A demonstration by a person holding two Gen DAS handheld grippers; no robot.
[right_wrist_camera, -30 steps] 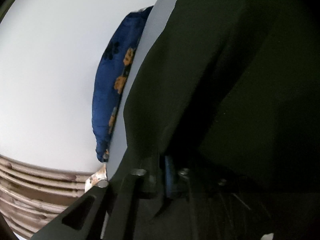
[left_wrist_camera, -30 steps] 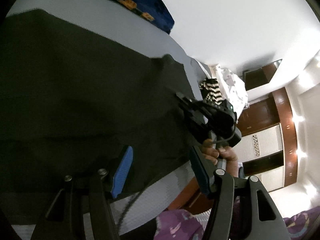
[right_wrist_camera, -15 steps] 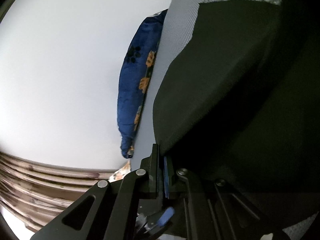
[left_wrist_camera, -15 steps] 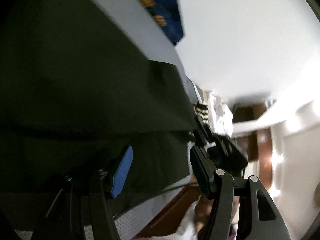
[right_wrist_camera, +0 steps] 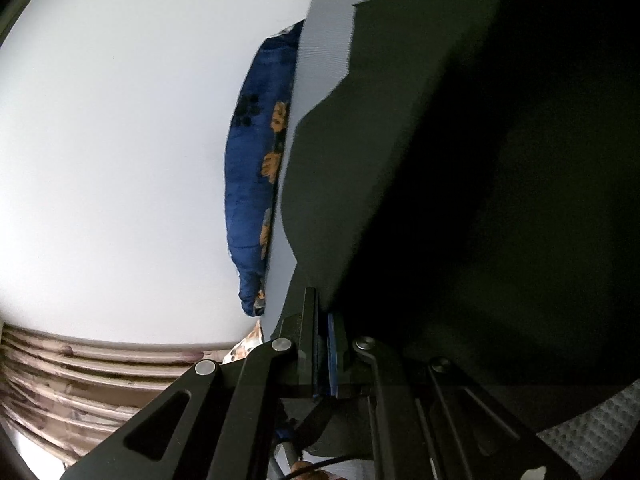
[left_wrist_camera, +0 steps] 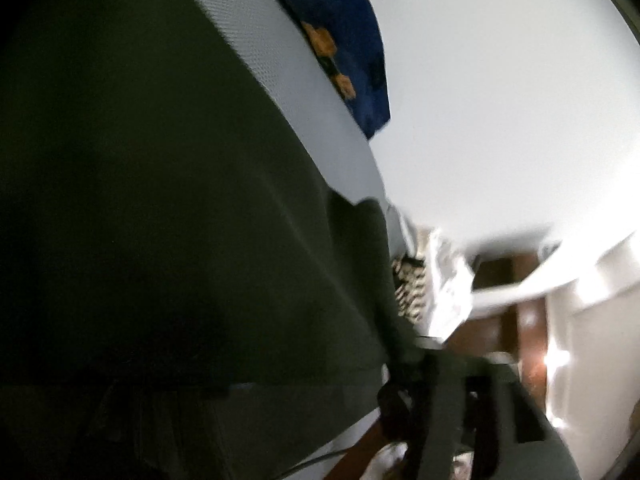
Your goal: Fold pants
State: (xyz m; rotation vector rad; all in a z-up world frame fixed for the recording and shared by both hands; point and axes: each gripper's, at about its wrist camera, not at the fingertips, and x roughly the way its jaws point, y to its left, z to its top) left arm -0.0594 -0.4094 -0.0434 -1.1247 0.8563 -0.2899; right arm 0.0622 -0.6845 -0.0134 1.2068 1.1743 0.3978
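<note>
Dark pants (right_wrist_camera: 400, 160) spread on the pale bedsheet (right_wrist_camera: 320, 32), long axis not readable up close. Right gripper (right_wrist_camera: 325, 354) clamped on a raised fold of them. Left gripper (left_wrist_camera: 440, 392) blurred, jaws just closing, grip uncertain. Blue paw-print pillow (right_wrist_camera: 252, 184) at 9 o'clock beside the wall. No legible writing

Both wrist cameras are riding close over the dark pants (left_wrist_camera: 160, 200), facing the white wall (right_wrist_camera: 120, 120), sharing the blue pillow (right_wrist_camera: 248, 200).

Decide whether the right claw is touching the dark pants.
Touching: in the right wrist view the right claw is shut on the edge of the dark pants.
</note>
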